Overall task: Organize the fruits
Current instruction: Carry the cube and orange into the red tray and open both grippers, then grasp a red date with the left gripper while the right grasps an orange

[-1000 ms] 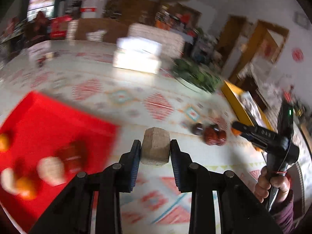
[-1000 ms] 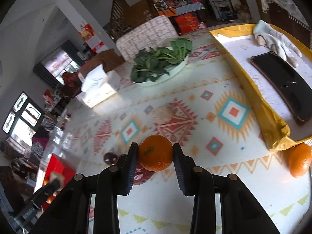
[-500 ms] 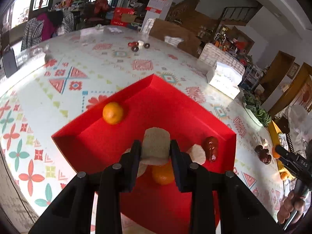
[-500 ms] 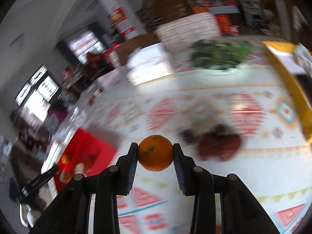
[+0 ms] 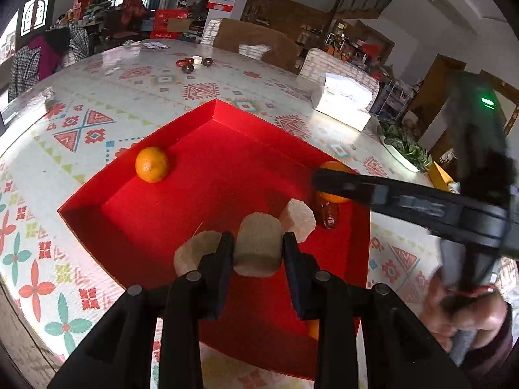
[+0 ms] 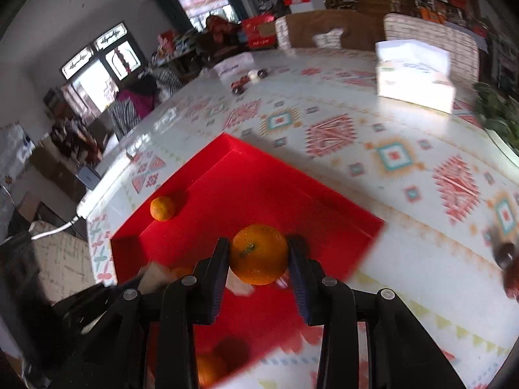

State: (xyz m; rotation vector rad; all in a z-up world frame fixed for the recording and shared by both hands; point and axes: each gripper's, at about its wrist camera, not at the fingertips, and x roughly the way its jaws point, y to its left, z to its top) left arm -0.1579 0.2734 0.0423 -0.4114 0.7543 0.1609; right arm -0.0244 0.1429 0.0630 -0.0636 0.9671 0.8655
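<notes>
Left wrist view is showing the left hand-held gripper (image 5: 258,253) closing its two fingers on a tan, blocky fruit piece (image 5: 257,248) at the lower centre of the frame, hanging over the near part of the red tray (image 5: 223,162) that is sitting on the patterned counter (image 5: 97,107). Just beyond it two paler pieces are lying on the tray floor, one (image 5: 194,253) at its left side and one (image 5: 297,220) to its upper right, with a dark red fruit (image 5: 328,215) beside the latter and a loose orange (image 5: 151,164) resting well apart in the tray's left corner. From the right edge the right hand-held gripper (image 5: 327,181) is reaching in over the tray's right wall, gripping an orange (image 5: 334,167) that is partly hidden behind its finger. Right wrist view is showing that same hand-held gripper (image 6: 259,254) pinching the orange at the centre, poised above the tray with bare red floor lying ahead toward the upper left and the corner orange far off there. Judging from both views, the release turns on what is lying under each load: open floor seems to be ahead of the orange, while the tan piece is crowded by its two neighbours, so the left hand is probably needing the more careful drop.
</notes>
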